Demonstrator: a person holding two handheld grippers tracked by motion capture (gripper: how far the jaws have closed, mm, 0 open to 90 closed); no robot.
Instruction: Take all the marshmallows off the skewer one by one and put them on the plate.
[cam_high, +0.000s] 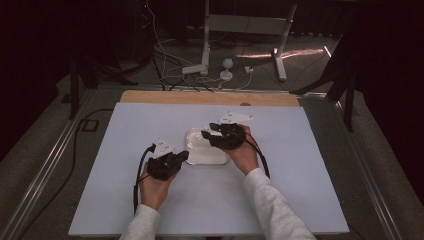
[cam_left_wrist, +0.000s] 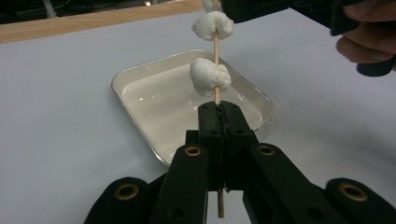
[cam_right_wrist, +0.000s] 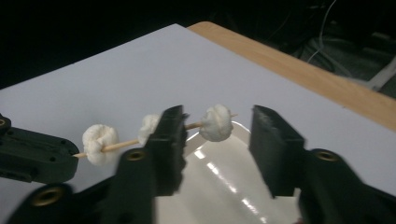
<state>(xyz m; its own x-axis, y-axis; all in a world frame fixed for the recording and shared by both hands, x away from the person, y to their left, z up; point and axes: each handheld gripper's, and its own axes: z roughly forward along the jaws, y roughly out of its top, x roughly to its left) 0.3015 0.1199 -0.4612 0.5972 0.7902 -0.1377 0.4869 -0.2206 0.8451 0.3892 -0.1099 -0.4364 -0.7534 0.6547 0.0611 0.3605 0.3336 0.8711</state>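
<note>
A thin wooden skewer (cam_left_wrist: 216, 46) carries three white marshmallows (cam_right_wrist: 99, 137). My left gripper (cam_left_wrist: 223, 114) is shut on the skewer's lower end and holds it above a shallow white tray (cam_left_wrist: 140, 74). In the right gripper view the tip marshmallow (cam_right_wrist: 216, 122) lies between the jaws of my right gripper (cam_right_wrist: 217, 123), with a gap on either side, so it is open. The middle marshmallow (cam_right_wrist: 148, 126) is partly hidden behind the left jaw. From above, the left gripper (cam_high: 185, 156) and right gripper (cam_high: 206, 135) meet over the tray (cam_high: 215, 159).
The tray sits mid-table on a white board (cam_high: 125, 130), with a wooden strip (cam_high: 210, 97) along its far edge. Beyond that are floor cables and a stand's legs (cam_high: 240, 25). Both forearms come in from the near edge.
</note>
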